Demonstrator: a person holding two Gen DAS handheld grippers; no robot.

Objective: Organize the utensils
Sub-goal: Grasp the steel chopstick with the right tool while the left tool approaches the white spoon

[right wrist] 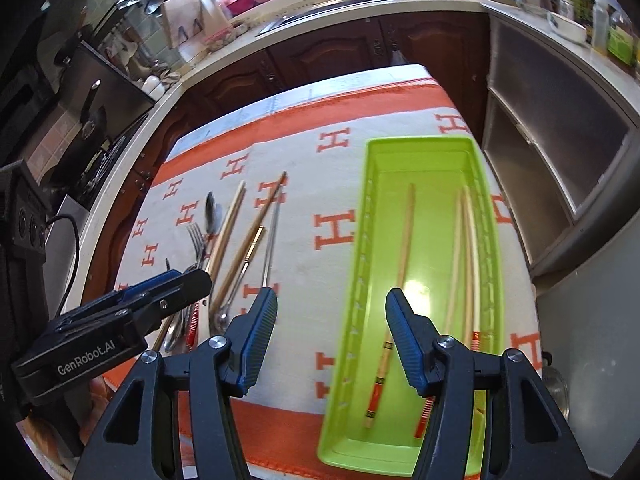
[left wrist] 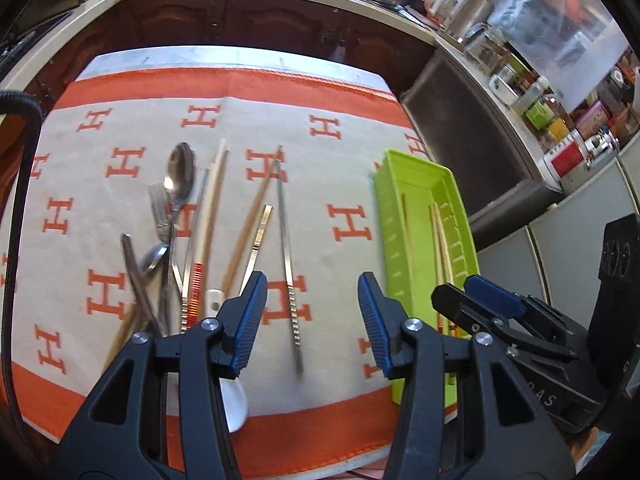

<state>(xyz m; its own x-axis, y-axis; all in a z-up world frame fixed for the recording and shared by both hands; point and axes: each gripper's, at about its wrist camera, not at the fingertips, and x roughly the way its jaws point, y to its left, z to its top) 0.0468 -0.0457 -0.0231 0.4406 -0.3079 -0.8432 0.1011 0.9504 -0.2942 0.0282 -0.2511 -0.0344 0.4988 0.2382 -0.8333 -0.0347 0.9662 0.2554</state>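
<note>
I had both grippers hovering over the near edge of the orange-bordered cloth (left wrist: 224,92). My left gripper (left wrist: 312,320) had its fingers spread wide and empty above the loose pile: spoon (left wrist: 182,172), fork (left wrist: 160,212), metal chopsticks (left wrist: 286,240) and wooden chopsticks (left wrist: 248,220), toward the cloth's left side. My right gripper (right wrist: 332,344) was also wide and empty, over the green tray (right wrist: 420,152) at the cloth's right edge, where several chopsticks (right wrist: 406,240) lay lengthwise.

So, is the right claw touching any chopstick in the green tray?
Apart. The right wrist view shows the right claw open above the green tray, nothing between its pads.
</note>
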